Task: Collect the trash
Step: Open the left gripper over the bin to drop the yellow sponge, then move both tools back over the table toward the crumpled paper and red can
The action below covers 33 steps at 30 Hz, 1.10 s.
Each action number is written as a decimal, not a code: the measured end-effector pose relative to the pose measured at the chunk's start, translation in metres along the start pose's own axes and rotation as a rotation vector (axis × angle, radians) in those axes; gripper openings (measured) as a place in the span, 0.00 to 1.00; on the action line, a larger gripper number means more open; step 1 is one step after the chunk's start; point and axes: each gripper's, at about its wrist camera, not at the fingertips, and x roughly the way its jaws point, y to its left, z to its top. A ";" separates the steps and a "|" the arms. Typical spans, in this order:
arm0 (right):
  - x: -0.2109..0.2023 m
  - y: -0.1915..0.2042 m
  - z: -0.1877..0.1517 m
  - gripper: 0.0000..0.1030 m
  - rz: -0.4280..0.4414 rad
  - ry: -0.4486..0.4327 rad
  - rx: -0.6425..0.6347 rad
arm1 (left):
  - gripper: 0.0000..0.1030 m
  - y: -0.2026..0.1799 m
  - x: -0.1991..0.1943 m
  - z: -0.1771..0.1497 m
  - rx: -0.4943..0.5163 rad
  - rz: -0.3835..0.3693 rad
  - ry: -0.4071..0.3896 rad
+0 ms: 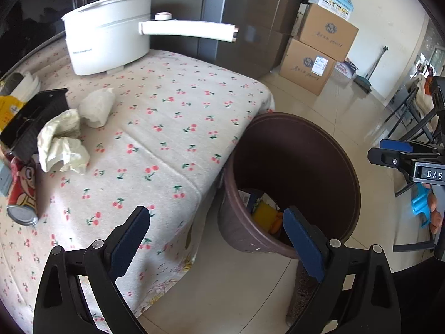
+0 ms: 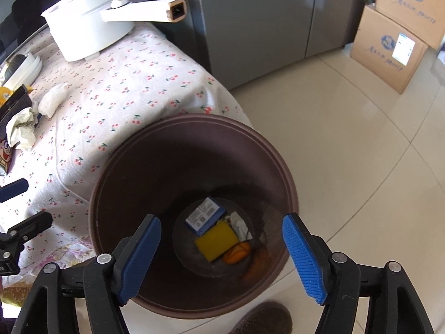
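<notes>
**Inspector:** Checking both tools first. The right tool (image 2: 221, 253) hangs over the mouth of the brown waste bin (image 2: 289, 194), tilted steeply down, jaws spread with nothing between them. The left tool (image 1: 215, 239) is spread wide and empty too, pointing down across the bench edge and the bin rim.

**Assistant:** And the trash itself?

**Inspector:** Part lies at the bin's bottom: a blue-and-white packet (image 2: 205, 216), a yellow sponge-like block (image 2: 217, 240) and an orange scrap (image 2: 237, 253). On the cherry-print bench (image 1: 172, 128) remain a crumpled tissue (image 1: 62, 144), a white wad (image 1: 97, 107) and a red drink can (image 1: 23, 192) lying on its side near the left edge.

**Assistant:** Risks from here?

**Inspector:** Three, in my judgement. The can could roll if nudged off-centre, since it rests on its side on soft cloth. The tissue is loose and light; a shallow pinch may catch only a corner and drop it short of the bin. The bin stands touching the hanging cloth, so a tool snagging the fabric could drag the white electric pot (image 1: 108, 33), whose handle overhangs the bench.

**Assistant:** Clearance between tools?

**Inspector:** Near each other at the bin; crossing paths risks a knock.
</notes>
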 end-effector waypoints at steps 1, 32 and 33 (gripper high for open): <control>0.001 0.004 0.001 0.77 0.001 0.002 -0.006 | 0.95 0.005 -0.005 -0.001 -0.008 0.008 -0.005; 0.004 0.178 0.049 0.99 0.058 -0.110 -0.212 | 1.00 0.174 -0.102 -0.052 -0.304 0.291 -0.048; 0.005 0.183 0.051 0.99 0.060 -0.113 -0.215 | 1.00 0.178 -0.104 -0.054 -0.307 0.302 -0.044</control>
